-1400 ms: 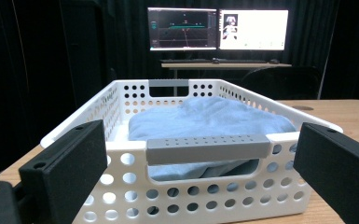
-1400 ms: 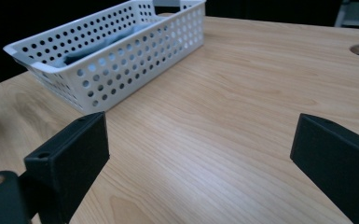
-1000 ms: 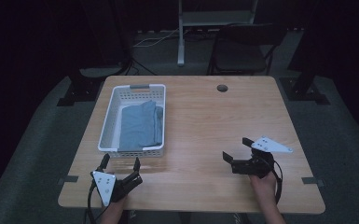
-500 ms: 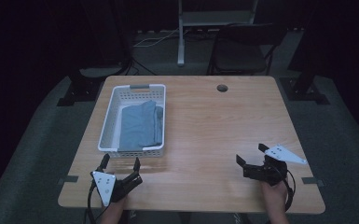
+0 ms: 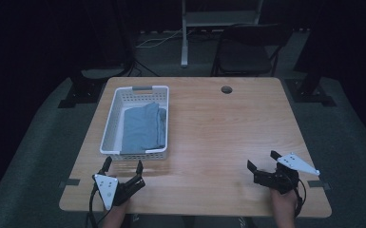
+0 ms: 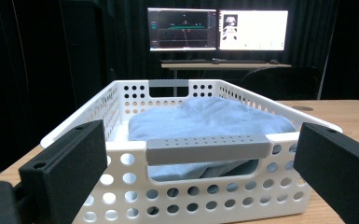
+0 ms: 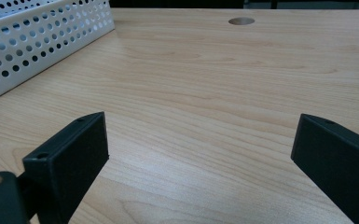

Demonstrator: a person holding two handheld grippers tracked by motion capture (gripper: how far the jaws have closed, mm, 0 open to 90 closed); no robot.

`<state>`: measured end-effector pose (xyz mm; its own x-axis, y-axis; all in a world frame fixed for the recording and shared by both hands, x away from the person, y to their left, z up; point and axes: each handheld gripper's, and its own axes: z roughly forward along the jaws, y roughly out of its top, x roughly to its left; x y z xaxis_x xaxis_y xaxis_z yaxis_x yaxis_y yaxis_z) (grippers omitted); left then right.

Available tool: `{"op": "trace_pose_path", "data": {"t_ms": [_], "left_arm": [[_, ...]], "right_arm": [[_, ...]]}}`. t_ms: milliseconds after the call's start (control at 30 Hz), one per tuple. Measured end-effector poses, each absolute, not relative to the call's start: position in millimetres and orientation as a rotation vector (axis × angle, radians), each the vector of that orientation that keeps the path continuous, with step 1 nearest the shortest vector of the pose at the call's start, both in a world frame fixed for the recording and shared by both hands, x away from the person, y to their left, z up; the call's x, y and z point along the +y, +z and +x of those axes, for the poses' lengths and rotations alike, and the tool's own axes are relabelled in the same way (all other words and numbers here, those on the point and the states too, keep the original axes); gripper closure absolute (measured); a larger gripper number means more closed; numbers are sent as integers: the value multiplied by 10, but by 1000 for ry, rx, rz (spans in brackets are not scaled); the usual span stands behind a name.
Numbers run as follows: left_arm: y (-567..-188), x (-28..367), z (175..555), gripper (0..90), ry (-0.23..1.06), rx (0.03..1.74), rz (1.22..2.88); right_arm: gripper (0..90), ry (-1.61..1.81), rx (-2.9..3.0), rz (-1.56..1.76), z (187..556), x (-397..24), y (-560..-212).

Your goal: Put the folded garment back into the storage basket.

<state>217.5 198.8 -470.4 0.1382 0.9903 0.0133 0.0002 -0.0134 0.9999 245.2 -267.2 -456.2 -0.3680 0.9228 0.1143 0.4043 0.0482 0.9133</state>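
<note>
- Two grippers are hovering low over the near edge of the table [image 5: 209,118], neither one carrying anything.
- At the left, the left gripper [image 5: 122,167] is pointing straight at the near end of the basket [image 5: 109,126], its jaws spread wide and empty, framing the grey handle [image 6: 208,148] in the left gripper view.
- The basket is sitting on the left half of the table, and a folded blue cloth [image 5: 141,128] is lying inside it, filling most of the floor and bulging a little above the rim.
- Past the basket, toward the middle, bare wood is stretching out to a round cable hole [image 5: 226,89] near the far edge.
- At the right, the right gripper [image 5: 261,165] is waiting well apart from the basket, jaws likewise spread, looking across empty wood with just a corner of the basket at its upper left.
- As I read it, the work is sitting at its opening step: lining up on the basket before any grasp.
- The next move is probably calling for the left gripper to ease forward and either close on the handle or rise over the rim and pinch the cloth.
</note>
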Motion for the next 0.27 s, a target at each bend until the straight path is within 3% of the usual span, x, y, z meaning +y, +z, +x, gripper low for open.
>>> {"op": "trace_pose_path", "data": {"t_ms": [267], "left_arm": [[-4704,1989,2175,36,1114,1100,1283]], "right_arm": [[36,1315,1817,1323,2461,-2675,-4568]]}}
